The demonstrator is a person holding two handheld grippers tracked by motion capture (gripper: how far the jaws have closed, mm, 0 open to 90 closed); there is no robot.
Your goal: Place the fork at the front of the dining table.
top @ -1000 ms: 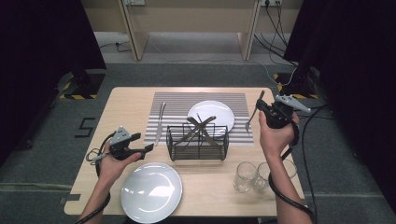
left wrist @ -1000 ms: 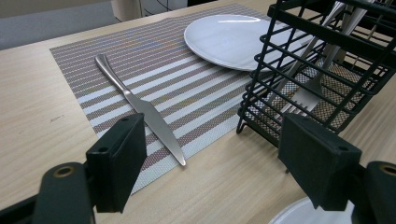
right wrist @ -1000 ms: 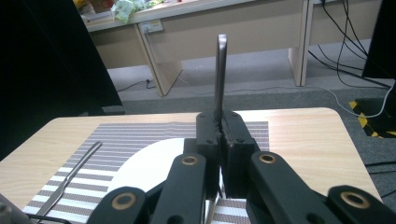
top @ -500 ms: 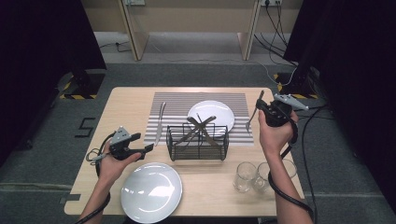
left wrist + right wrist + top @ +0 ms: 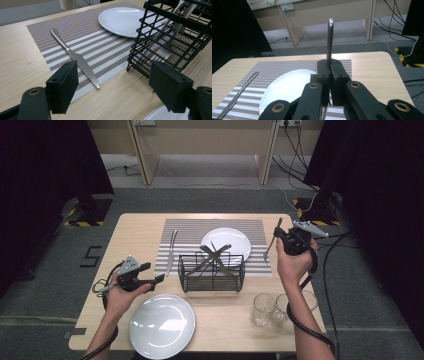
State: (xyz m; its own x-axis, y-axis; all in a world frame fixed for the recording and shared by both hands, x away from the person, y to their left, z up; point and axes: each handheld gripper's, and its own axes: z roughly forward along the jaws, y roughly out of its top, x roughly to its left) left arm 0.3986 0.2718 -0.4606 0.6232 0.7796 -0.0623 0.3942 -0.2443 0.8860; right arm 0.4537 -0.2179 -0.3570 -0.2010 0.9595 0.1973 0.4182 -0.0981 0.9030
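My right gripper [image 5: 283, 239] is raised over the table's right edge and shut on a metal fork [image 5: 271, 245]. The fork's tines hang down toward the placemat [image 5: 190, 232], and its handle [image 5: 330, 37] rises straight up from between the shut jaws [image 5: 329, 68]. My left gripper [image 5: 159, 279] hovers low over the bare wood left of the black wire rack [image 5: 212, 272], open with nothing between its pads [image 5: 63, 87]. A table knife [image 5: 75, 57] lies on the placemat just beyond it. A white plate [image 5: 226, 243] rests on the placemat behind the rack.
The rack [image 5: 175, 30] holds several pieces of cutlery leaning crosswise. A second white plate [image 5: 161, 325] sits at the front edge. Three clear glasses [image 5: 262, 309] stand at the front right, beside the right forearm. Cables trail from both grippers.
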